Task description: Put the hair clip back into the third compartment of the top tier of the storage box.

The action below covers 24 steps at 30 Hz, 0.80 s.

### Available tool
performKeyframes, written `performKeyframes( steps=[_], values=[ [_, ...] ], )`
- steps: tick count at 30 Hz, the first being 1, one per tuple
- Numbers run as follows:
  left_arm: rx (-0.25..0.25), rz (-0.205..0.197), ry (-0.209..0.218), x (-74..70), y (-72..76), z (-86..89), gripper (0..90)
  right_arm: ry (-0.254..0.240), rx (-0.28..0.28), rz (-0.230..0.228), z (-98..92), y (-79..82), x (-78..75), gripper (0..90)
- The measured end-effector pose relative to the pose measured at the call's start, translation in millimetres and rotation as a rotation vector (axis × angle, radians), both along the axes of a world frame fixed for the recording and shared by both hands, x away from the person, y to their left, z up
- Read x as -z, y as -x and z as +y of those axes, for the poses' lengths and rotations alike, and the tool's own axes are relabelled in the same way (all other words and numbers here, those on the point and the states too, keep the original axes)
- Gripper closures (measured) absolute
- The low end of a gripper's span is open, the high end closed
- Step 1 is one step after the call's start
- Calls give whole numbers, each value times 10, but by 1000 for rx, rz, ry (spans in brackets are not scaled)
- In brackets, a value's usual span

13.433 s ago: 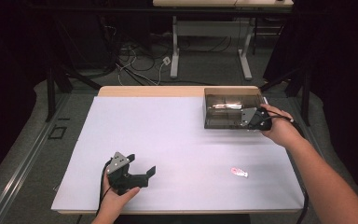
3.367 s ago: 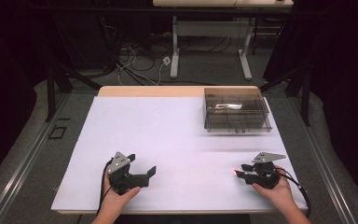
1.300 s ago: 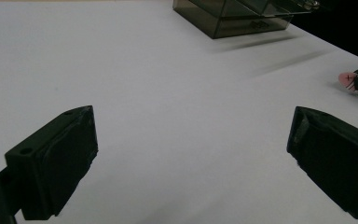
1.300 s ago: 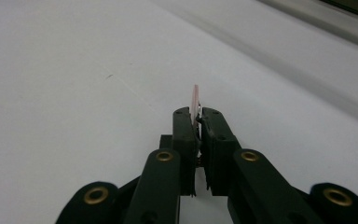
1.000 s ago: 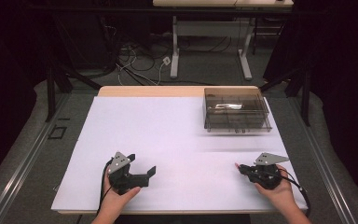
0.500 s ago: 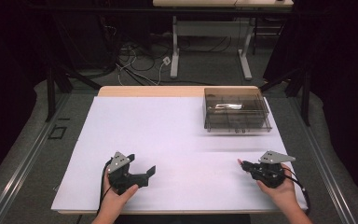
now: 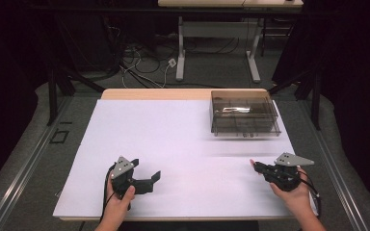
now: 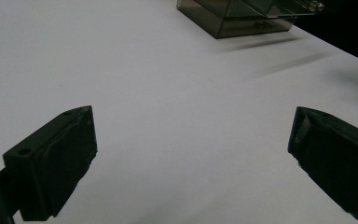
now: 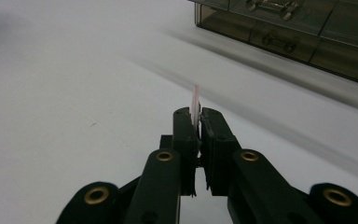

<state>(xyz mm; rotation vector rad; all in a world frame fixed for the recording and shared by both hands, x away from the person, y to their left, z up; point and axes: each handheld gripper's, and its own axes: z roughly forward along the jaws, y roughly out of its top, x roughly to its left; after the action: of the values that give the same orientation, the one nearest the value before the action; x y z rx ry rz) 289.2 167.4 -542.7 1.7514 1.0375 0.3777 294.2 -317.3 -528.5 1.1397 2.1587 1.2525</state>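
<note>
White table sheet [image 7: 183, 144], dark room behind. Right gripper [image 9: 195, 122] clamped on thin pink packet [image 9: 195, 100], held by lower edge, near smoky box [image 7: 243, 113]. Probably light, flimsy, slippery. Left gripper [image 7: 147, 179] wide open, empty.

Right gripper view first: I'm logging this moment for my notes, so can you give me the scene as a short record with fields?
held item: thin pink-and-white packet, edge-on, sticking up from the right gripper
right gripper: shut on the packet, near right of the table
left gripper: open, nothing between its fingers, near left of the table
box: smoky clear plastic box, far right of the table, apart from both grippers
box contents: something pale inside, too unclear to name
</note>
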Motion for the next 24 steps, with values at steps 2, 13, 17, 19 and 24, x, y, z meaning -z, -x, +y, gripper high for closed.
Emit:
performKeyframes(
  steps=[2,13,17,19,24],
  values=[
    [-4,-1,2,-1,0,1,12,-1,-2,-4,-9,-1,-12,853],
    [-10,-4,1,0,-4,12,12,-13,16,-30,-49,-33,-109,854],
    [-11,-4,2,-5,2,15,12,-3,23,-36,-38,-39,-154,853],
    [-14,-2,3,-5,3,19,12,-13,29,-36,-39,-40,-185,854],
    [-17,-5,4,0,0,17,12,-23,36,-43,-57,-66,-238,853]
  ],
)
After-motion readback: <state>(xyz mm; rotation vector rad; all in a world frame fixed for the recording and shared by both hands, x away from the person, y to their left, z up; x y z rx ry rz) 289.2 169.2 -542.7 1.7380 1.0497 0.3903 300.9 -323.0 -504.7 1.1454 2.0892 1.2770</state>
